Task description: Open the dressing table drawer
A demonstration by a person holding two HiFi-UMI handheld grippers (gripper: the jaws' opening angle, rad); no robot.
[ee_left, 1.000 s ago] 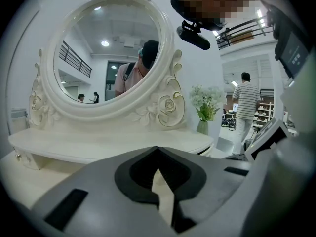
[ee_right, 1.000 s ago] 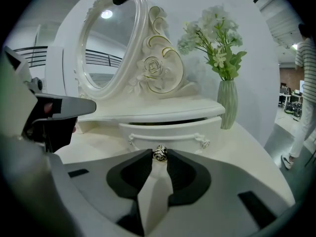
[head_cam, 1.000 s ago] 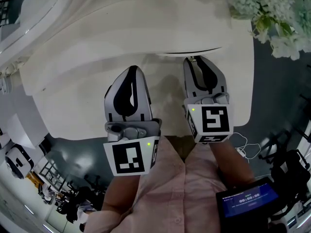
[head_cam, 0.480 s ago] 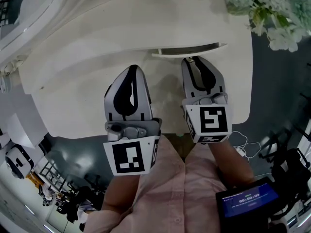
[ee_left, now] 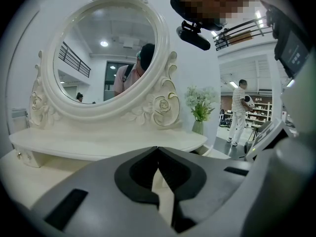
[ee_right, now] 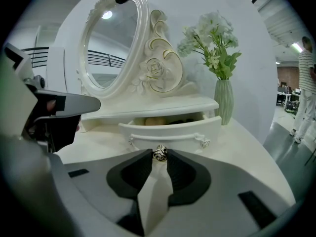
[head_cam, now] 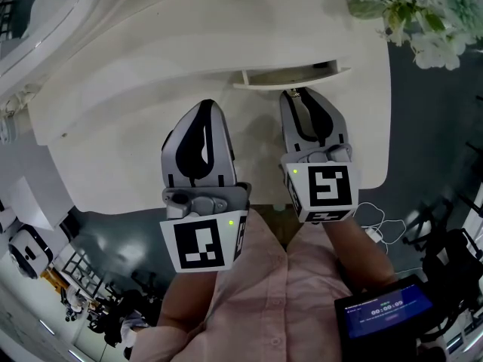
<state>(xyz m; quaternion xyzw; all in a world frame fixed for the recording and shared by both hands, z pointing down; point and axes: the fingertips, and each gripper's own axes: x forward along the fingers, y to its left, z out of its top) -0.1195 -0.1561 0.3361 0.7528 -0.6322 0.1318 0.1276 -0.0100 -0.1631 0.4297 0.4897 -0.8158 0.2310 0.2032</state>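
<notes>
1. Tabletop lies bare to the left of both claws, out to its curved near edge. Its right edge runs close beside the right claw, with dark floor beyond it.
2. At the back right corner stand a vase and flowers. A mirror rises along the back edge.
3. The drawer stands partly open under a raised shelf near the back edge. Its contents are hard to make out: only pale rounded shapes in a dark gap. In the head view the right claw covers the drawer's knob.
4. The right claw grips that knob at the middle of the drawer front, tips pressed on either side.
5. The left claw is closed and empty, tips meeting. It sits over the near part of the tabletop, apart from the drawer.
</notes>
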